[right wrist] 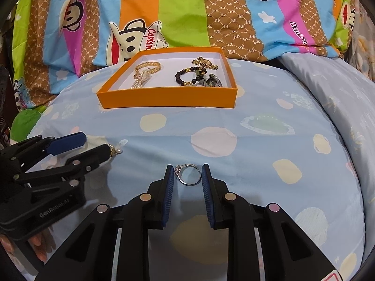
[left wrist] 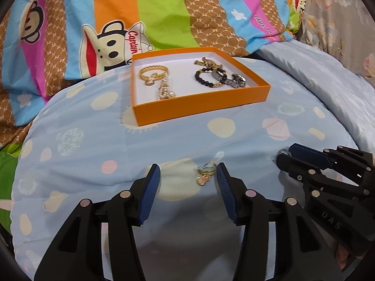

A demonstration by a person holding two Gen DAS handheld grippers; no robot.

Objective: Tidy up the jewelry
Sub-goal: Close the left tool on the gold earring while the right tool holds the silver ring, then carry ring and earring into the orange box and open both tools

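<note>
An orange tray [left wrist: 204,107] [right wrist: 164,98] sits on the blue bedding and holds a gold bracelet [left wrist: 152,72] [right wrist: 147,70], a black bead bracelet [left wrist: 208,77] [right wrist: 189,76] and a dark watch [left wrist: 236,79] [right wrist: 212,80]. My left gripper [left wrist: 188,173] is open around a small gold earring [left wrist: 205,171] lying on the cloth, close to the right finger. My right gripper [right wrist: 187,173] has its pads against a silver ring [right wrist: 188,175]. In the left wrist view the right gripper [left wrist: 284,155] is at the right.
A colourful monkey-print quilt [left wrist: 140,11] [right wrist: 187,7] lies bunched behind the tray. A pale blue fold [left wrist: 328,77] [right wrist: 339,93] rises on the right. The left gripper [right wrist: 93,145] is close at the left in the right wrist view.
</note>
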